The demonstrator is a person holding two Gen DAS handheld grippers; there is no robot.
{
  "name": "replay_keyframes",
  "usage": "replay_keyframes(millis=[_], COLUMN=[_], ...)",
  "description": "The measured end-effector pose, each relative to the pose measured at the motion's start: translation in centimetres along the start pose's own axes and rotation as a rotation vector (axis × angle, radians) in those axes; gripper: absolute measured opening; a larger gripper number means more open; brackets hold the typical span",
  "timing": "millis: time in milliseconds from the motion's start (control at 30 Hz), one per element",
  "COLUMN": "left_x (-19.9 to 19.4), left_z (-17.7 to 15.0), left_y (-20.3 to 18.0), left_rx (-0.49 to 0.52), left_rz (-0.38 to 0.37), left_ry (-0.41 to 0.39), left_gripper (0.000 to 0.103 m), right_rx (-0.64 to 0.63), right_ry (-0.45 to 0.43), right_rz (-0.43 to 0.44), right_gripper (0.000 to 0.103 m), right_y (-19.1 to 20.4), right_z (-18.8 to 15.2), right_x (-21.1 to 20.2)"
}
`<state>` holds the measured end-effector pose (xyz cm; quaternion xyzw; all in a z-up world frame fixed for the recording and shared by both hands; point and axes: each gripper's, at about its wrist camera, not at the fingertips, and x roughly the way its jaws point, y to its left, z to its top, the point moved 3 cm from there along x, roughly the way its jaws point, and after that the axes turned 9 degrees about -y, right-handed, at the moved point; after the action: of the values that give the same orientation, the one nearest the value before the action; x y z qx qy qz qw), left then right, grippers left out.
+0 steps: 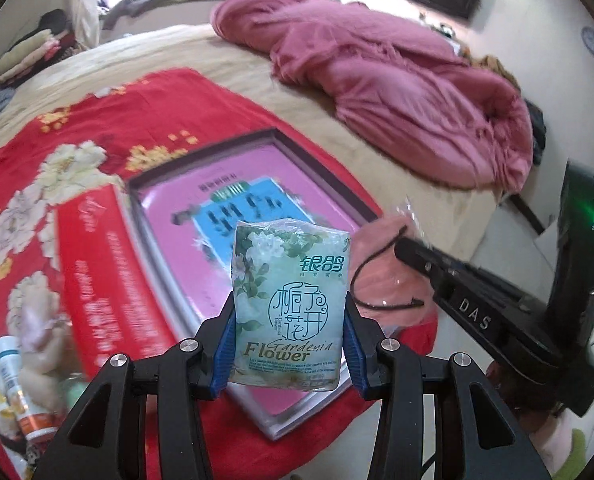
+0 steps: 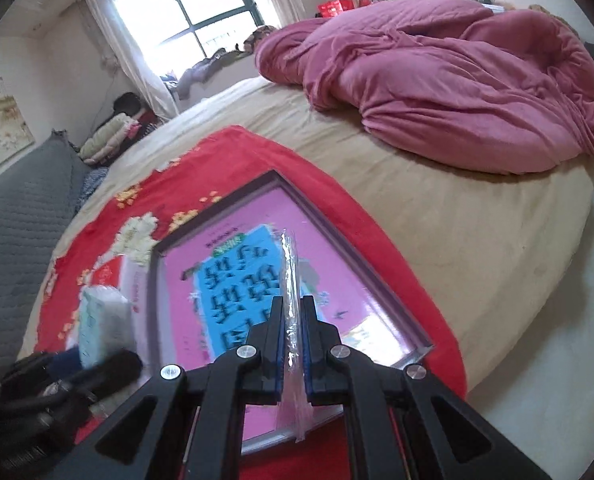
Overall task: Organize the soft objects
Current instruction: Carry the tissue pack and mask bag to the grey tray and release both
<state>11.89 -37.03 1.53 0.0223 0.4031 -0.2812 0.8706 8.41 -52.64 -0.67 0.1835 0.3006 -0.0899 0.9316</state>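
My left gripper (image 1: 289,304) is shut on a pale green pack of tissues (image 1: 289,304) printed "Gardenia Flower", held upright between the blue pads (image 1: 224,344). It hangs over a shallow grey-rimmed box (image 1: 297,148) with a pink printed bottom. My right gripper (image 2: 293,308) is shut on the thin edge of a clear plastic bag (image 2: 291,256) above the same box (image 2: 337,216). In the left wrist view the right gripper (image 1: 401,244) comes in from the right, and the bag holds a soft pink item (image 1: 381,276) with a black cord. The tissue pack (image 2: 101,320) shows blurred at lower left in the right wrist view.
The box lies on a red flowered blanket (image 1: 117,112) spread over a beige bed. A red carton (image 1: 93,264) sits against the box's left side. Small bottles (image 1: 17,392) lie at lower left. A bunched pink quilt (image 1: 397,92) fills the far right of the bed.
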Motion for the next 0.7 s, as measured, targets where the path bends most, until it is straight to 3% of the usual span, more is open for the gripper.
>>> replay_keyframes(millis=[133,467,533,700], left_x=[2.3,6.1,6.5,7.2], left_z=[-0.9,-2.4,-2.7,-3.3], left_y=[-0.9,-0.7,-0.5,-0.5], left_rx=[0.008,-0.016,-0.026,-0.023], left_rz=[0.001,0.043,0.05,0.071], left_ry=[0.044,0.126,0.144,0.173], left_gripper=[0.048,0.048,0.048,0.05], right_rx=[-0.023,-0.039,-0.055,-0.071], right_ry=[0.046,0.048,0.056,0.065], right_rz=[-0.022,-0.066,-0.072,-0.09], right_gripper=[0.009,0.014,0.018,0.037], right_y=[-1.1,-2.0,-1.9,-1.9], right_z=[-0.5,-0.4,-0.4,-0.5], right_x=[1.4,2.2,2.5,2.8])
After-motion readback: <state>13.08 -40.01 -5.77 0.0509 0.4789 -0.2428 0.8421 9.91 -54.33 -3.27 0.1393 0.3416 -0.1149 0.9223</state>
